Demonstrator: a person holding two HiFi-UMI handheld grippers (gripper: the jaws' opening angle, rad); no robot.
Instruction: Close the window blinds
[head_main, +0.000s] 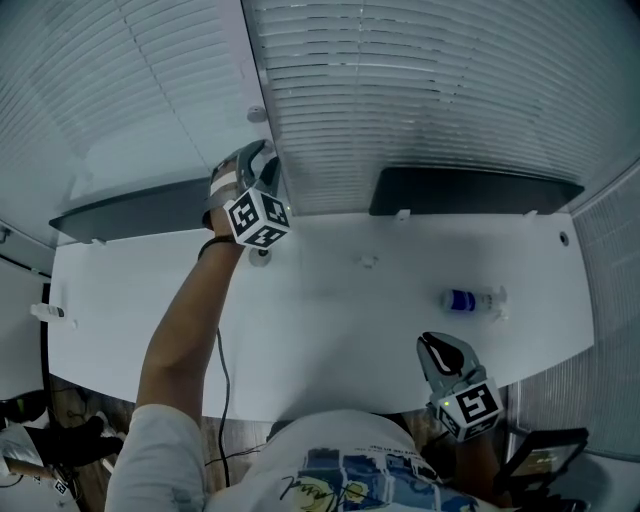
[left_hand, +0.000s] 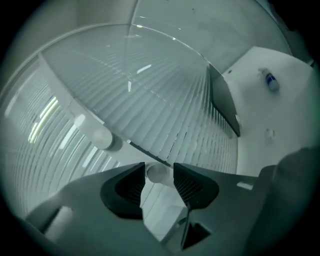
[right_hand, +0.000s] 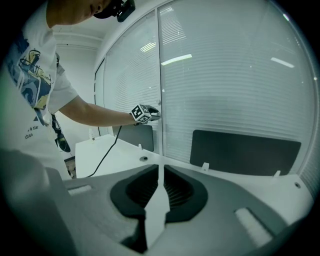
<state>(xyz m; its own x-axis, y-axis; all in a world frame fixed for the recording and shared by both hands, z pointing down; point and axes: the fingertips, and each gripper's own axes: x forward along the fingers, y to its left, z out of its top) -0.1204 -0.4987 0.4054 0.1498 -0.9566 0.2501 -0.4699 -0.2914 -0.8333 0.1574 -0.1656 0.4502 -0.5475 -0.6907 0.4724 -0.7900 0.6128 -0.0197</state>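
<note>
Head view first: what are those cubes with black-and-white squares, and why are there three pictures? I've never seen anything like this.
There is no robot here. A person holds a pair of tongs in each hand, and each marked cube is part of one pair. The head view comes from a camera on the person's head, looking down on a white desk by a window with blinds. The other two pictures come from cameras riding on the tongs, looking along their jaws. A small bottle lies on the desk. The left tongs reach up to the window frame. Their jaws stand apart with a small round white knob between the tips, apparently not squeezed. The right tongs hang at the desk's near edge, shut and empty.
</note>
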